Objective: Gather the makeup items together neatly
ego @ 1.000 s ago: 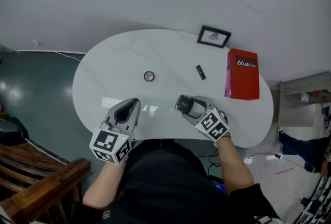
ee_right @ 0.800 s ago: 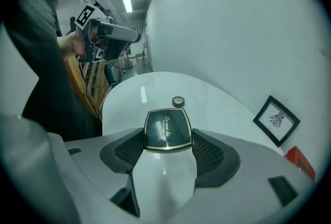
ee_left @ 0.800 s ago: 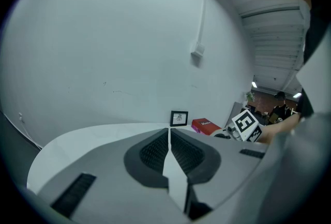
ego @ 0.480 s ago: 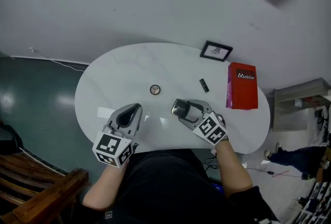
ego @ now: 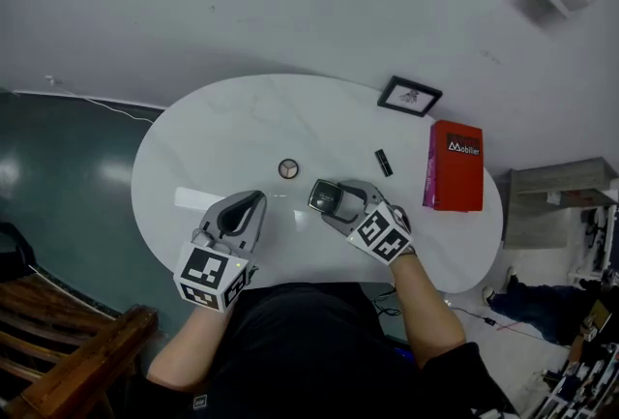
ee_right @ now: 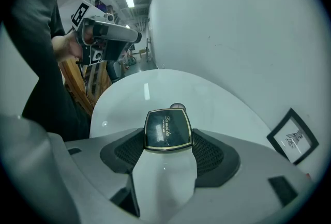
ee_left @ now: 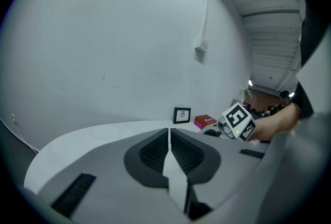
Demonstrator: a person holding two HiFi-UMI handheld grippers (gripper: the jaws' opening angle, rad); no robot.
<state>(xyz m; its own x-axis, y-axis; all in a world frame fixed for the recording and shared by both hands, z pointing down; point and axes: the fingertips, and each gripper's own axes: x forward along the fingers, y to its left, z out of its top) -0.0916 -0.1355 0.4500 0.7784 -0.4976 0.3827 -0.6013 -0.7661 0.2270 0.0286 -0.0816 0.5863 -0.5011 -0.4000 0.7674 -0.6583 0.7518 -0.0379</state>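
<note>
My right gripper is shut on a square black compact with a gold rim, carried just above the white oval table. That compact sits near the table's middle in the head view. A small round compact lies just beyond it, to the left; it also peeks over the held compact in the right gripper view. A black lipstick tube lies further right. My left gripper is shut and empty near the front left edge, its pads pressed together.
A red box lies at the table's right end, and a small black picture frame leans at the back by the wall. The frame and red box show ahead of the left gripper. Wooden furniture stands at the lower left.
My right gripper has carried the square compact leftward, toward the small round compact. The left gripper has stayed about where it was. The head camera has shifted a little.
</note>
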